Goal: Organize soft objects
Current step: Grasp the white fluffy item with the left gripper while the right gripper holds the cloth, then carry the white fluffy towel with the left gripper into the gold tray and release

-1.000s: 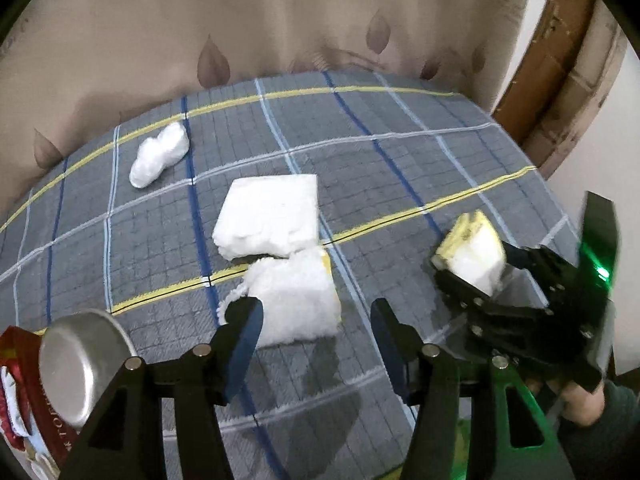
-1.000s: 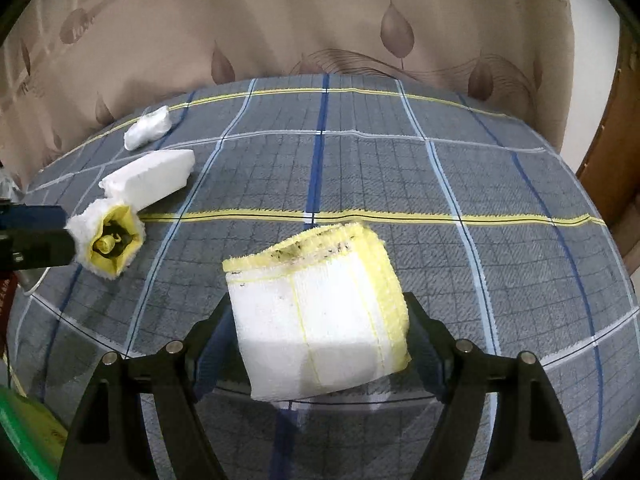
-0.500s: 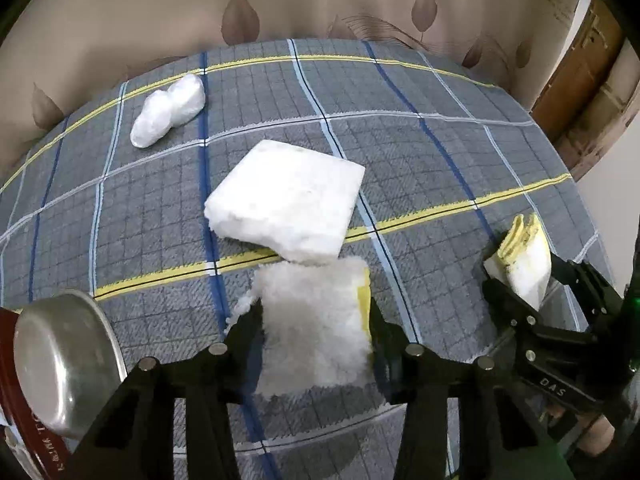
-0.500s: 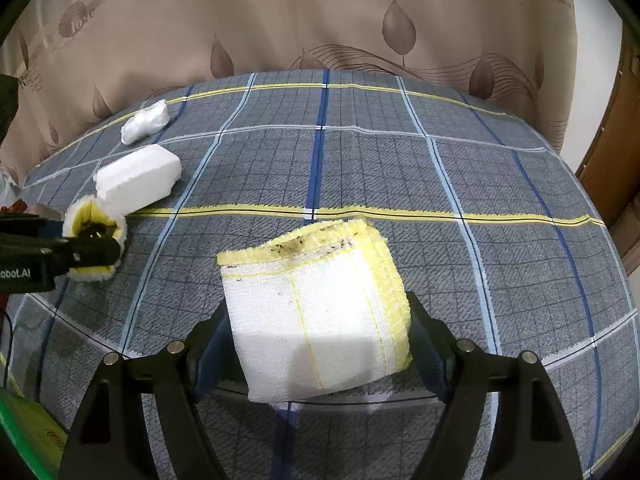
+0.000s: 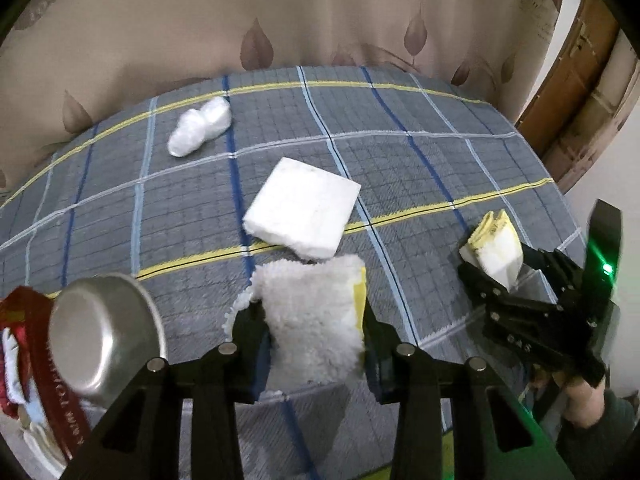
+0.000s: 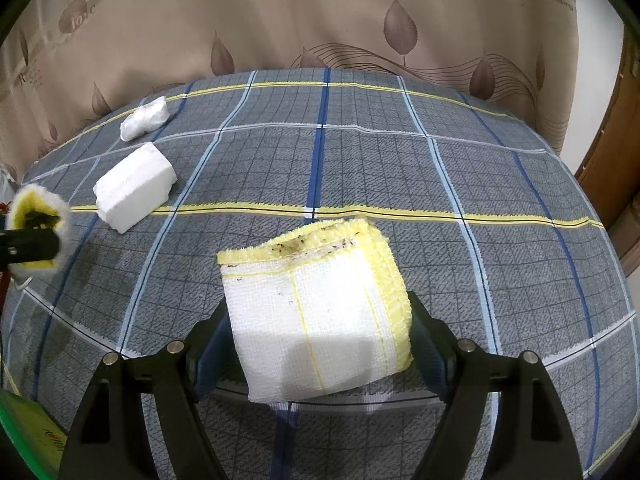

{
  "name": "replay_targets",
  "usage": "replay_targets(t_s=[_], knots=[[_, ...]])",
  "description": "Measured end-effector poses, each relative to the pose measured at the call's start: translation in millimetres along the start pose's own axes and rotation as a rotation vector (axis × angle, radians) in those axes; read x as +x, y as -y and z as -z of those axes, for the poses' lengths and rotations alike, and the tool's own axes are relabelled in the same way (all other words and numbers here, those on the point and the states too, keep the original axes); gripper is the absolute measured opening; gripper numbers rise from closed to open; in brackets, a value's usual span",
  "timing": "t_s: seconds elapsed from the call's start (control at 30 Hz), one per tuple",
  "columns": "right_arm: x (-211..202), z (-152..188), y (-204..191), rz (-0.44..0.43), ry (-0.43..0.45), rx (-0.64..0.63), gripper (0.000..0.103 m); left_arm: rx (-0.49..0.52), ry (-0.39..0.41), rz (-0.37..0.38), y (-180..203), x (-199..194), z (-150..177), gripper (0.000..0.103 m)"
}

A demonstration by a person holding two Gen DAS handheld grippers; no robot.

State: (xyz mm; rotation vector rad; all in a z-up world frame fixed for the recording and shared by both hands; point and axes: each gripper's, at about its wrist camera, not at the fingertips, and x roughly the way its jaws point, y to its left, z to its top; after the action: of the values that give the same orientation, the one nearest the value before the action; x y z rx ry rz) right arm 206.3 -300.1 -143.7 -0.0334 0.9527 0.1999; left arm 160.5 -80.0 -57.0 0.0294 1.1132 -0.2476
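My left gripper (image 5: 312, 332) is shut on a fluffy white pad with a yellow core (image 5: 316, 316), lifted just above the plaid cloth; it also shows at the left edge of the right wrist view (image 6: 36, 232). My right gripper (image 6: 316, 344) is shut on a folded white and yellow cloth (image 6: 320, 312), which also shows in the left wrist view (image 5: 496, 244). A white foam block (image 5: 304, 214) (image 6: 134, 186) lies mid-table, just beyond the fluffy pad. A crumpled white plastic bundle (image 5: 200, 126) (image 6: 144, 118) lies at the far left.
A metal bowl (image 5: 100, 340) sits upside down on a red package (image 5: 40, 380) at the near left. The table has a grey plaid cloth (image 6: 400, 168). A beige leaf-pattern curtain (image 6: 320, 20) hangs behind. A wooden door (image 5: 576, 80) stands at the right.
My left gripper moved forward around the fluffy pad, closed on it and lifted it slightly. My right gripper kept holding the folded cloth, nearly still.
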Motion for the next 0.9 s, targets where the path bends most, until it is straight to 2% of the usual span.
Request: replay_targets(t_s=[0.37,0.57,0.67,0.9], knots=[[0.2,-0.3,-0.7,0.002,-0.001,-0.003,0.078,-0.046,0.045,0.005,-21.1,-57.7,21.3,0.038],[0.0,-0.7,-0.8,0.002,-0.001,-0.003,0.078,-0.085,0.073,-0.027,-49.7,-92.7,32.8,0.038],[-0.1,-0.8,-0.7,0.002,-0.001,-0.003,0.078,-0.118,0.089,-0.065,-73.3,-111.1,39.1,0.038],[0.1,-0.8,-0.5,0.003,-0.001,-0.003,0.078,-0.22,0.117,-0.207,-142.9,-147.0,51.9,0.038]])
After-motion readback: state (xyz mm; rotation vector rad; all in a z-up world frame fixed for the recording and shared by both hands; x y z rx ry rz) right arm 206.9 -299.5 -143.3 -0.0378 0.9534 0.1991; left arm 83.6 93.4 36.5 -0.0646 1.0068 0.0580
